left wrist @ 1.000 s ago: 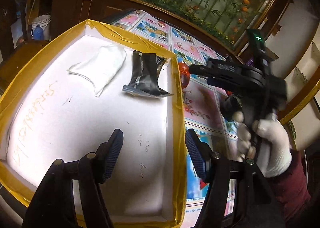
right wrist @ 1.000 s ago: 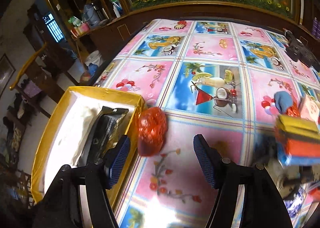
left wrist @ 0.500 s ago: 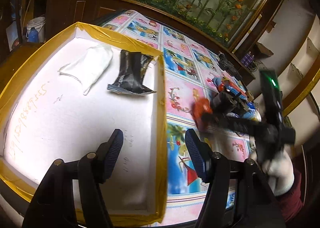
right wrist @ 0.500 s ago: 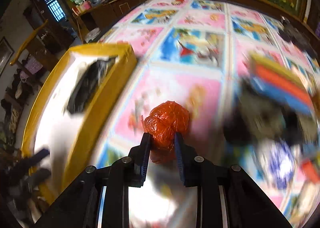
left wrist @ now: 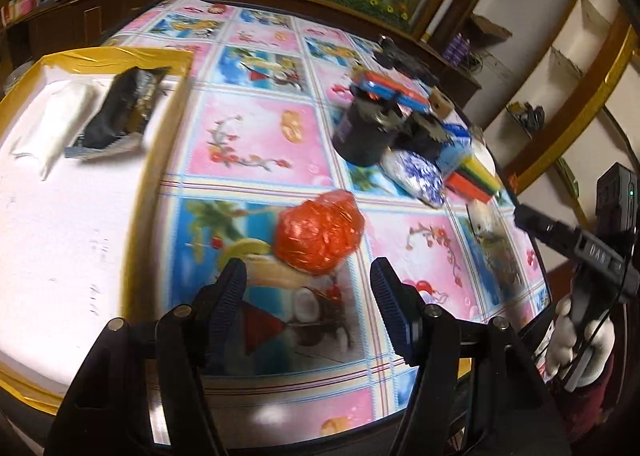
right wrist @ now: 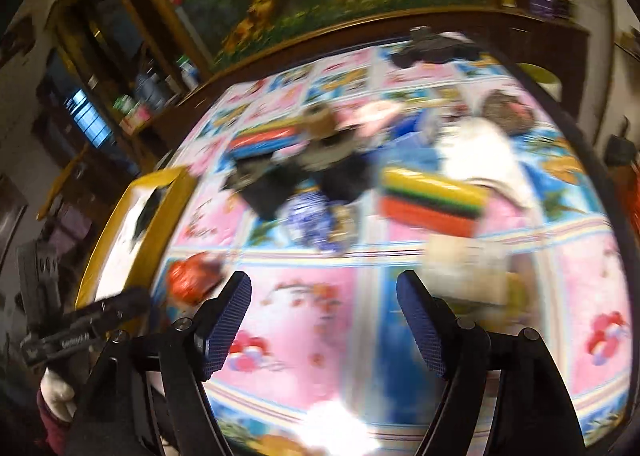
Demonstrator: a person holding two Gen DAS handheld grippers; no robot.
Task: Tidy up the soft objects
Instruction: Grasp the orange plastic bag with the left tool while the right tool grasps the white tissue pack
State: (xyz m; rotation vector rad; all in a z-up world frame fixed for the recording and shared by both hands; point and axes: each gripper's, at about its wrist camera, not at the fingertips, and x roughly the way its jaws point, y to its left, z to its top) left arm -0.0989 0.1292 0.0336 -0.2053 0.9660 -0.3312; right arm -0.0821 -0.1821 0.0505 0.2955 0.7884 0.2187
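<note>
Red mesh ball [left wrist: 319, 234] lies on table [left wrist: 256, 135], just right of the yellow-rimmed box [left wrist: 160, 159], directly ahead of left gripper [left wrist: 308, 296].

Left fingers wide, nothing between them; ball sits just beyond the tips.

Right gripper [right wrist: 324, 320]: fingers opening, empty, aimed at the clutter pile [right wrist: 320, 175] far side of ball from box.

Judgement: step = left picks ball → box. Push fwd until ball sits between pads, squeeze gently (soft, may squash/roll), lift clear of box rim. View blurred; slow down 1st.
</note>
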